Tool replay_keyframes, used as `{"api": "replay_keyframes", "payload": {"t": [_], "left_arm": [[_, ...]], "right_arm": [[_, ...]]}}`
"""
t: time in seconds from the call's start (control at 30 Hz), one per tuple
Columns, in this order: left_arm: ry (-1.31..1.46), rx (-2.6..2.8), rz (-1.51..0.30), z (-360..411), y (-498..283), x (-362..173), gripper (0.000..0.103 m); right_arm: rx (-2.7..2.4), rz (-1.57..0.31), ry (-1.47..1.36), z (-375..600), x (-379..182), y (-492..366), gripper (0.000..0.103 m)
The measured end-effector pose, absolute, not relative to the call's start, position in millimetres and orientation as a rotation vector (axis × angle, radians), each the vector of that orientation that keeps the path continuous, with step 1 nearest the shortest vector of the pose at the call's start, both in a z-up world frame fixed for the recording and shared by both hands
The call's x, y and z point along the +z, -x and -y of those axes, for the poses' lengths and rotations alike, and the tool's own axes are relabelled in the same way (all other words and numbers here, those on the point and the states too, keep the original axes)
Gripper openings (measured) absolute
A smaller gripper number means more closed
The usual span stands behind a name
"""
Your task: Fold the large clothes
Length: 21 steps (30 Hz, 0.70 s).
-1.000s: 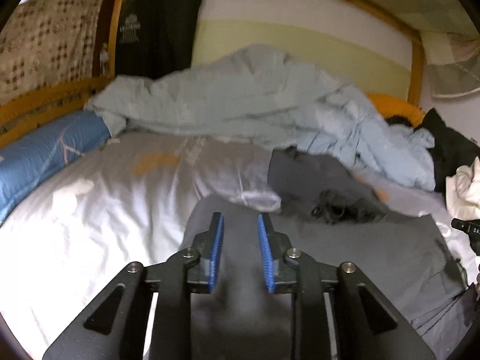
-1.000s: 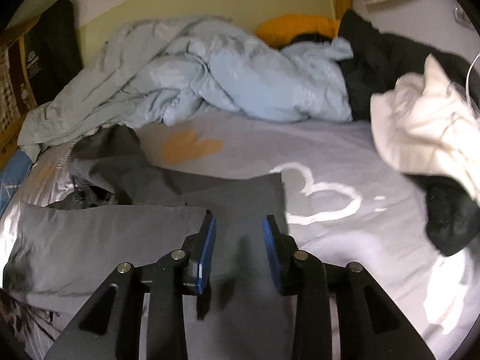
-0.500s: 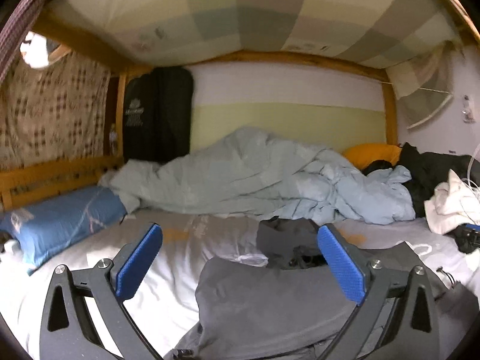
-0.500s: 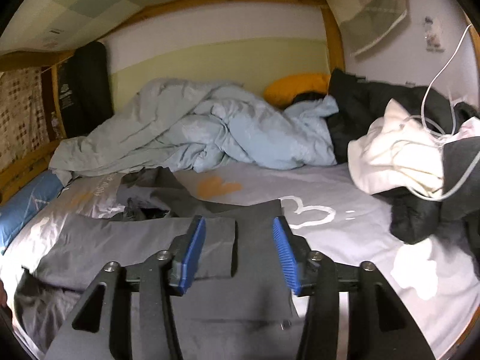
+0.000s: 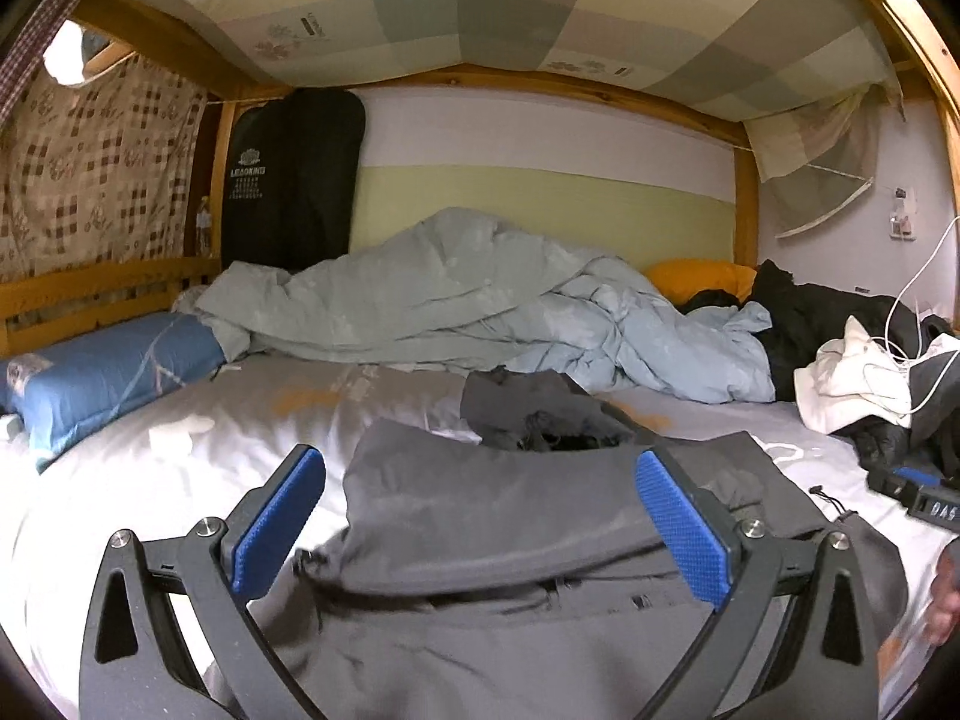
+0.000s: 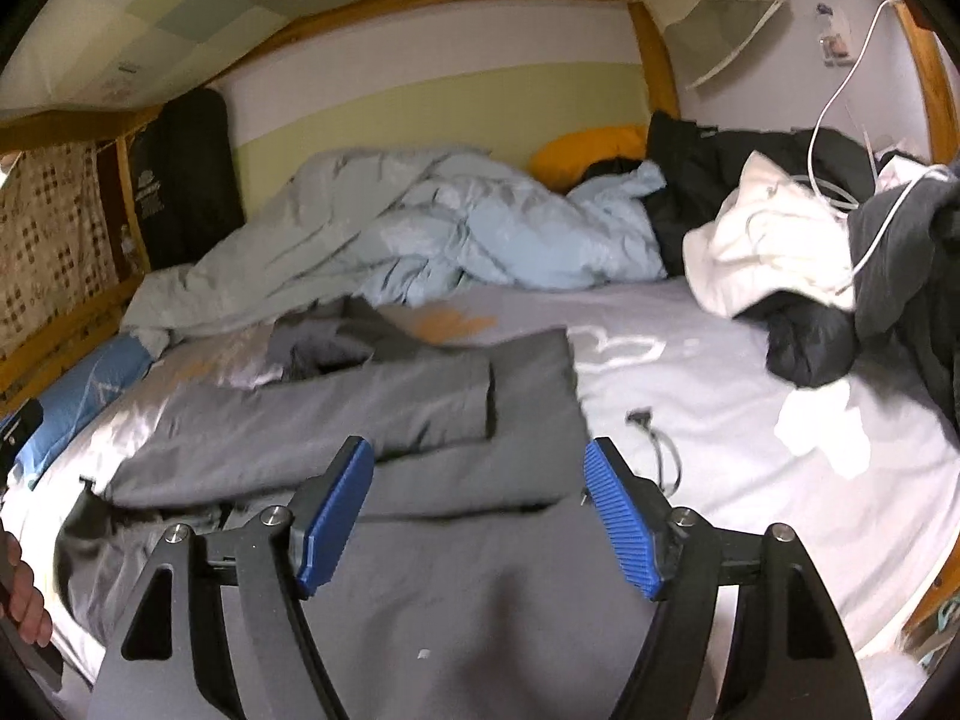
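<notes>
Starting at the fingers: the left gripper [image 5: 480,531] has its blue fingers [image 5: 279,519] spread as wide as they go, nothing pinched, just hovering over the grey jacket [image 5: 510,516]. The right gripper [image 6: 480,516] is apart too, and its fingers [image 6: 621,516] have just been opening further, with only loose cloth showing below the gap, nothing clamped.

The jacket itself lies flat on the bed [image 6: 720,372], near edge toward the cameras. Looks to me like both sleeves [image 6: 312,426] are already folded in across the body, one stacked over the middle, and the hood end [image 5: 540,414] is still bunched up at the far side. A drawstring [image 6: 657,444] trails off on the sheet beside it.

So my guess: side folds done, released, and what's left is bringing the bottom up to halve it lengthwise, plus tidying that hood. Further back the blue duvet [image 5: 480,306] and a pile of other clothes [image 6: 780,240] sit untouched.
</notes>
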<state>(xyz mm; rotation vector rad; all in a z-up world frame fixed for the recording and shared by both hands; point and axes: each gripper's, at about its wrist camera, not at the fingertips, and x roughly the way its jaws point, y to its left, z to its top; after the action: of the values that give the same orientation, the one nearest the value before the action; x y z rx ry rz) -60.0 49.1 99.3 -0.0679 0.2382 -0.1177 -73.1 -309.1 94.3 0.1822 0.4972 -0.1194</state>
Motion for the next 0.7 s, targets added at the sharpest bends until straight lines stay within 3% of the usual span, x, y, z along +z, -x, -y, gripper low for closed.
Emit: {"api": "replay_keyframes", "payload": {"t": [0.7], "left_arm": [[-0.043, -0.104, -0.455, -1, 96, 26, 0.103]], "right_arm": [[0.086, -0.75, 0.051, 227, 11, 132, 0.075]]}}
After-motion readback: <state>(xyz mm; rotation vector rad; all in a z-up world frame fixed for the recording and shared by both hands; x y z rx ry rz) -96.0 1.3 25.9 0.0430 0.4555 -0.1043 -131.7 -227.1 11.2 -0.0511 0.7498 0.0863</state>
